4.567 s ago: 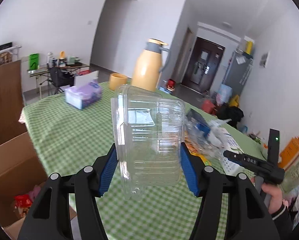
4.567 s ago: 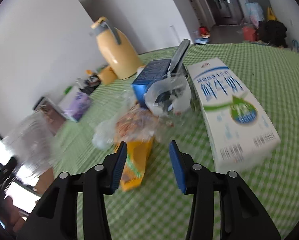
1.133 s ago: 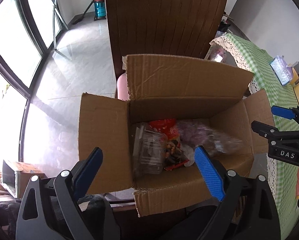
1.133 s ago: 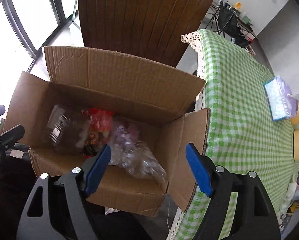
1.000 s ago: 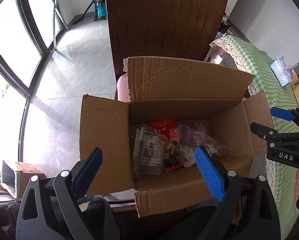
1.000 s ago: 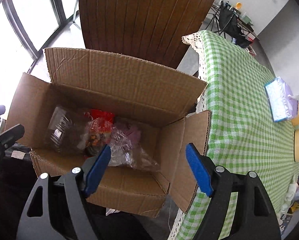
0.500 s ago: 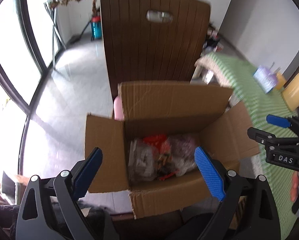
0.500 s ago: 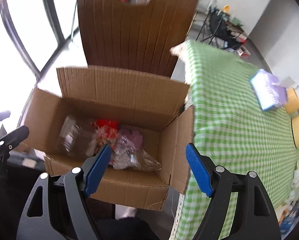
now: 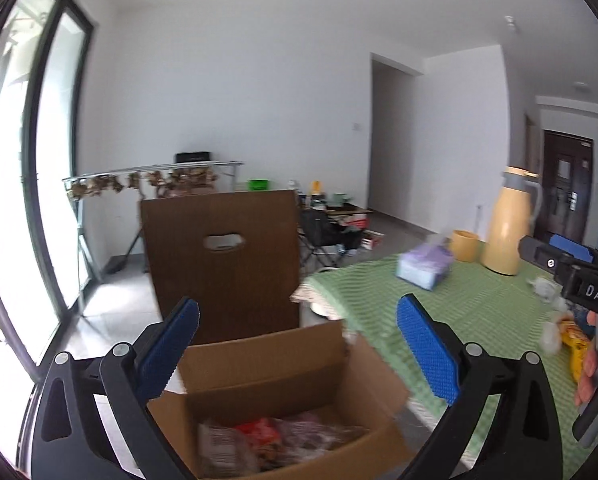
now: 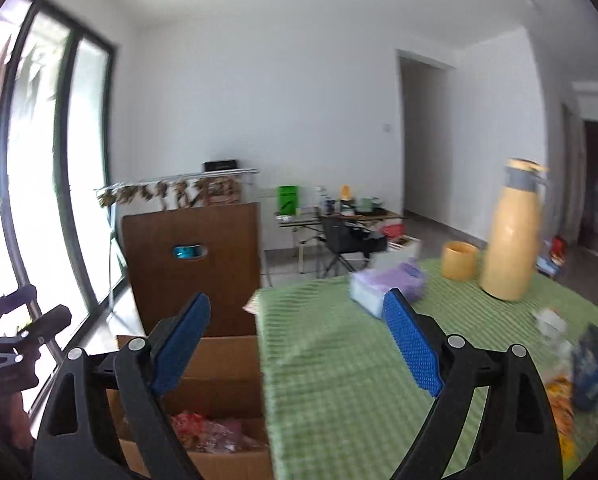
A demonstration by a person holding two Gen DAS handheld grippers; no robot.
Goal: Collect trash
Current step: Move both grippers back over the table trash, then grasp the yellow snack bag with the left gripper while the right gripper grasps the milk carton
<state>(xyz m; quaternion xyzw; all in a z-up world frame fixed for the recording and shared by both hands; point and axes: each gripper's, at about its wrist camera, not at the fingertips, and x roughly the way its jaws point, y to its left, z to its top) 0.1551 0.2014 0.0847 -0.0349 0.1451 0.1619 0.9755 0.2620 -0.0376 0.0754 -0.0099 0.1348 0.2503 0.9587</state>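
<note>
left claw [image 9: 297,344]: wide, just opening further, empty | right claw [image 10: 297,344]: wide, just opening further, empty | box [image 9: 283,392]: holds trash, beside table [image 10: 339,360]

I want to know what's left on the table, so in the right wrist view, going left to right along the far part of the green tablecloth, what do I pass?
Purple tissue pack → yellow cup → tall yellow thermos jug.

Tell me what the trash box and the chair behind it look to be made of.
Box: corrugated cardboard, matte brown, going by its creased flaps and raw edges. Chair: looks like dark brown wood or wood veneer, smooth with a slight sheen and a cut-out handle slot; blur leaves it open.
</note>
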